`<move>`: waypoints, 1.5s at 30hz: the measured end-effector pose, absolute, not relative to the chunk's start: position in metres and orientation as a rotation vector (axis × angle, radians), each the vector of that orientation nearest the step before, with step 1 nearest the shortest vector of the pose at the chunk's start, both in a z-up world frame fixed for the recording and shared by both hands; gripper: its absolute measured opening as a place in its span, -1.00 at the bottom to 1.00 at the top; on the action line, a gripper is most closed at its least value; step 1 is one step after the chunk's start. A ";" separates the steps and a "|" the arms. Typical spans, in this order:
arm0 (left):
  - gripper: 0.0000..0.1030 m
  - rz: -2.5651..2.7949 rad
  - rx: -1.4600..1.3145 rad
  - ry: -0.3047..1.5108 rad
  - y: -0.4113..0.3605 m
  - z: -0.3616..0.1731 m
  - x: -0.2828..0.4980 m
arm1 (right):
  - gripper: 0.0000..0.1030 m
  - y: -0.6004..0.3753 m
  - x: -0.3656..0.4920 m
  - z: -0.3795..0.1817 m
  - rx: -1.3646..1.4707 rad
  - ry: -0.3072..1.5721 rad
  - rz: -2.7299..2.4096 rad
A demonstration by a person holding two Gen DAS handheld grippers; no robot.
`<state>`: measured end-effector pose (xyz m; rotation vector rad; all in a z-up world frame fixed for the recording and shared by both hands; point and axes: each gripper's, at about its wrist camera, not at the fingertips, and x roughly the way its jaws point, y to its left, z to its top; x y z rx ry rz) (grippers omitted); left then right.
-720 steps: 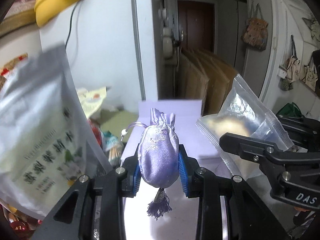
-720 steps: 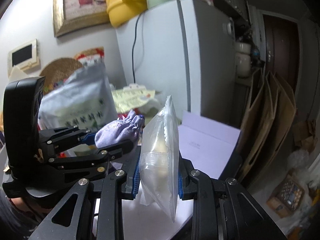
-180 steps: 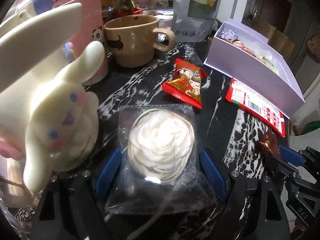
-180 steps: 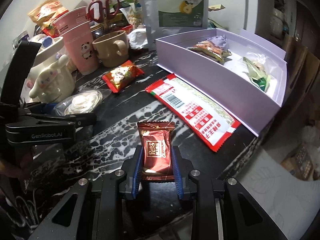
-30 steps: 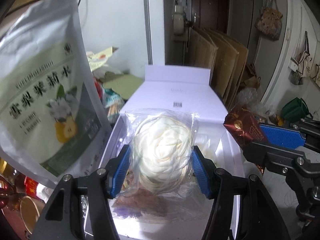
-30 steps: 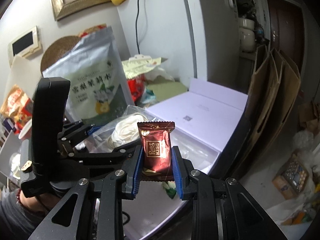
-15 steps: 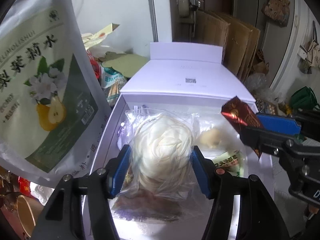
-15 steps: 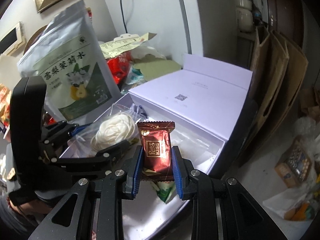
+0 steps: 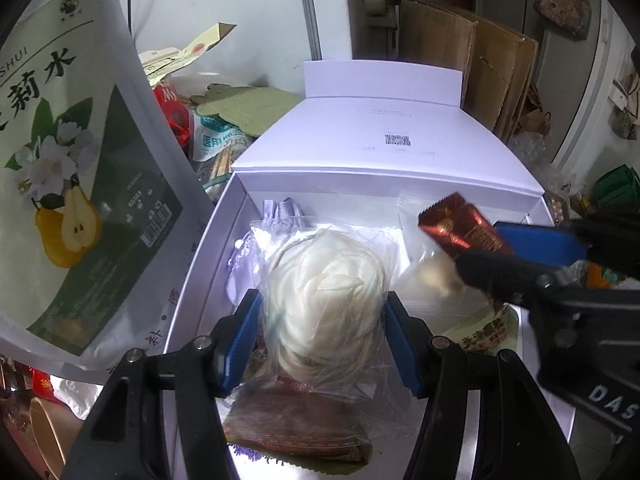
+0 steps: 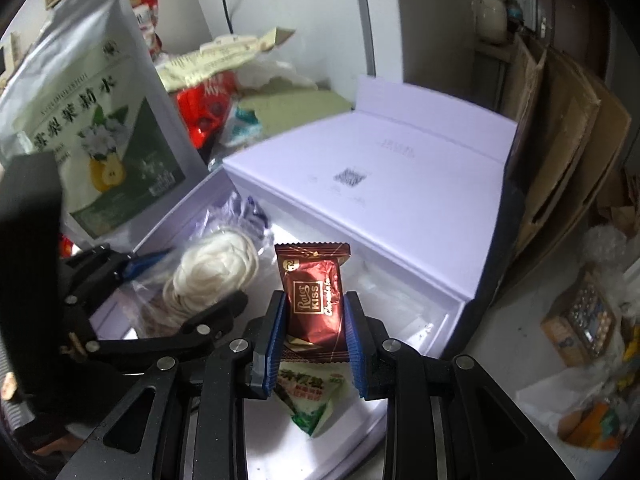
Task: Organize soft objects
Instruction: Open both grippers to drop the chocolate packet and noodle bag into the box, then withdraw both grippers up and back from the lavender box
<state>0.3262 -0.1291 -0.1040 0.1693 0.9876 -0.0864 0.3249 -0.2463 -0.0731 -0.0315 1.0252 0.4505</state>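
My left gripper (image 9: 320, 332) is shut on a clear bag holding a white coiled bundle (image 9: 326, 300), just above the open lilac box (image 9: 188, 280). My right gripper (image 10: 314, 344) is shut on a dark red chocolate packet (image 10: 314, 292), also low over the box (image 10: 456, 312). In the left wrist view the packet (image 9: 460, 228) and right gripper show at the right. The bagged bundle (image 10: 216, 268) shows at the left of the right wrist view. Inside the box lie a lilac pouch (image 9: 280, 212), a clear bag (image 9: 436, 280), a green snack packet (image 10: 312, 396) and a brown packet (image 9: 296, 428).
The box lid (image 9: 384, 152) stands open behind. A large silver and green pear pouch (image 9: 68, 200) stands at the box's left. Red snack bags (image 10: 204, 108) and clutter sit behind it. Cardboard sheets (image 9: 480, 64) lean at the back right.
Both grippers have moved down and closer to the open box with their loads; its contents now fill more of each view.
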 end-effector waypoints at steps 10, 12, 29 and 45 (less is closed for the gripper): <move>0.22 -0.017 0.168 0.915 -0.117 -0.078 0.320 | -0.04 -0.252 0.317 -0.056 -0.033 0.989 0.418; 0.25 -0.017 0.166 0.903 -0.116 -0.070 0.318 | -0.04 -0.254 0.315 -0.050 -0.038 0.981 0.406; 0.44 0.021 0.147 0.751 -0.108 0.010 0.284 | 0.00 -0.262 0.278 0.031 -0.039 0.829 0.376; 0.44 -0.002 0.142 0.591 -0.092 0.087 0.206 | 0.07 -0.254 0.208 0.112 -0.069 0.612 0.413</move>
